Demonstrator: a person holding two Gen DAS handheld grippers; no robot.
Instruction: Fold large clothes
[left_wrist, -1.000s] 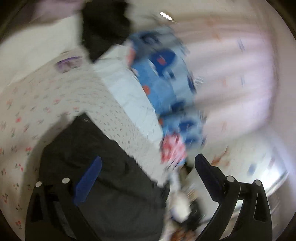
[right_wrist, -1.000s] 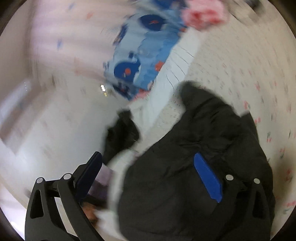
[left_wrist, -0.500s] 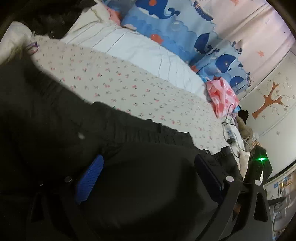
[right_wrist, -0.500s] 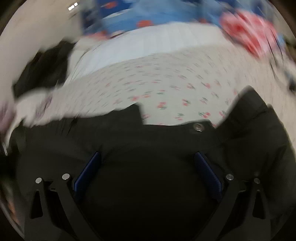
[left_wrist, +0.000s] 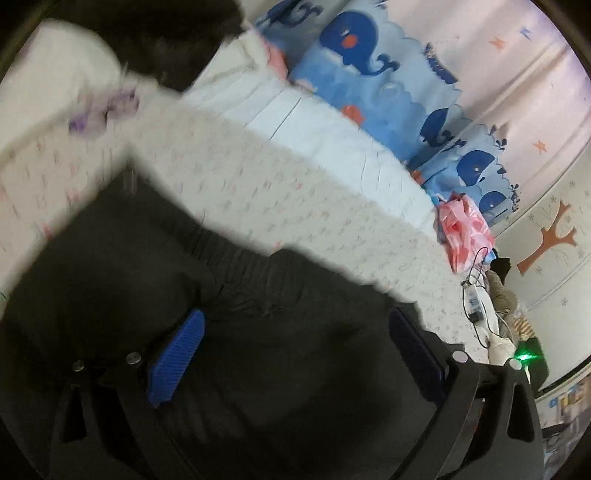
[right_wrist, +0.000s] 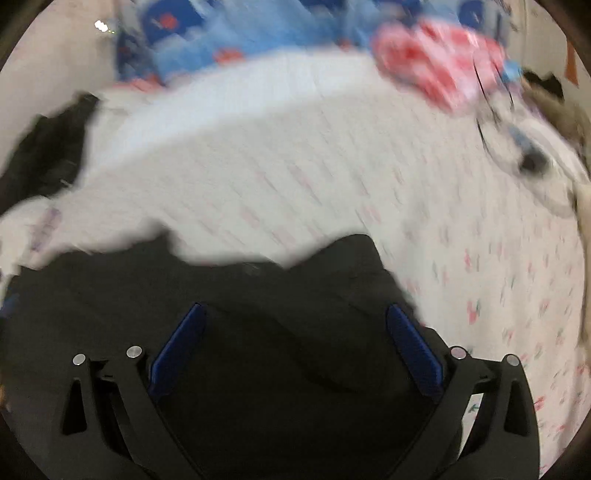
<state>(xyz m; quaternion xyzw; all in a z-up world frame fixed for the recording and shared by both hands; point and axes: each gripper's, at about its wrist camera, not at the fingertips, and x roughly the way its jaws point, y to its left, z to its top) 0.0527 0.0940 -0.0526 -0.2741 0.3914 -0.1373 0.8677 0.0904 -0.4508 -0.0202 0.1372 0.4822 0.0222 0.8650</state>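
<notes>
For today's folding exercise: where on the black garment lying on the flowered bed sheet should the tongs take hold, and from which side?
Probably grip the black garment at its far edge, where a raised corner stands out against the flowered sheet. Come from the near side, low along the cloth. Both tongs, left and right, are open over it.

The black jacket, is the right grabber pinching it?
Cannot tell. In the right wrist view the right gripper is wide open above the black jacket; blur hides any contact.
</notes>
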